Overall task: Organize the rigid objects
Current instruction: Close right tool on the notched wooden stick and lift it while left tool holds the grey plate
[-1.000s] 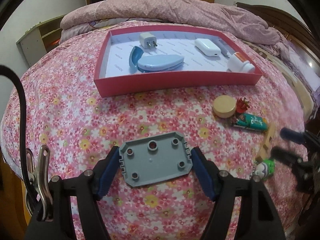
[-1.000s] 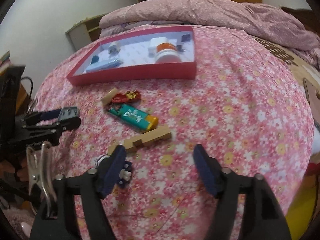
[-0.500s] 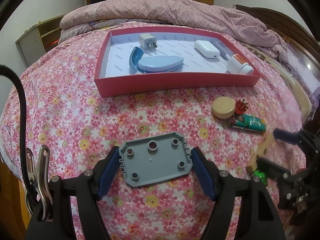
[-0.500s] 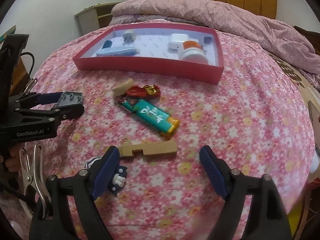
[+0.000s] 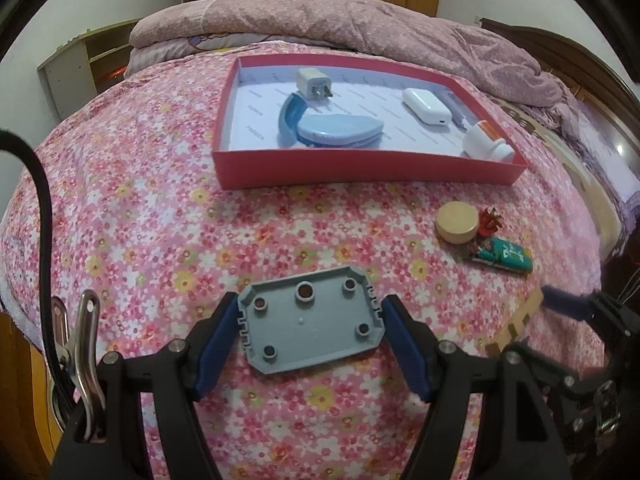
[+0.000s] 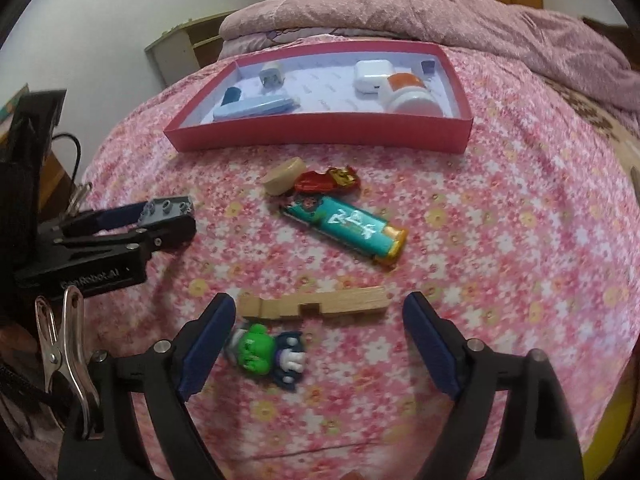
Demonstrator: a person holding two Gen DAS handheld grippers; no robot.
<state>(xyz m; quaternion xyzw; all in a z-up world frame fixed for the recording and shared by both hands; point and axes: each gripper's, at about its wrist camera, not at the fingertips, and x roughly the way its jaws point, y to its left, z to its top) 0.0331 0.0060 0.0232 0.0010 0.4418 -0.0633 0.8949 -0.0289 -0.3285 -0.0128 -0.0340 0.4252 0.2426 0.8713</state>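
Now, left gripper (image 5: 308, 326): jaws closed on the plate (image 5: 309, 324), both blue pads pressed to its short ends, held above the bedspread (image 5: 140, 208).
Plate look: grey plastic, flat, rectangular with cut corners, raised rim, 5 round bosses with holes, notched ends.
Plate place: at 6 o'clock in the left view, well short of the tray (image 5: 360, 168); in the right view it shows at 9 o'clock, edge-on between the left fingers (image 6: 120, 214).
Right gripper (image 6: 316, 336): jaws open wide, holding nothing, hanging over the wood block (image 6: 320, 302) and the toy (image 6: 266, 350).
Wood block: pale, long, notched on its near edge, lying crosswise between the pads.
Toy: green figure with dark blue and white parts, lying just below the block, near the left pad; blurred.
Tray: red walls, white floor, at 12 o'clock in both views.
Tray contents: white charger (image 5: 314, 84), blue case (image 5: 336, 132), white box (image 5: 426, 106), white bottle with orange band (image 5: 486, 144).
Loose on the bedspread: round wooden disc (image 5: 457, 223), red toy (image 6: 326, 180) touching it, teal packet (image 6: 348, 228) with a gold end just beside both, at 2 o'clock in the left view.
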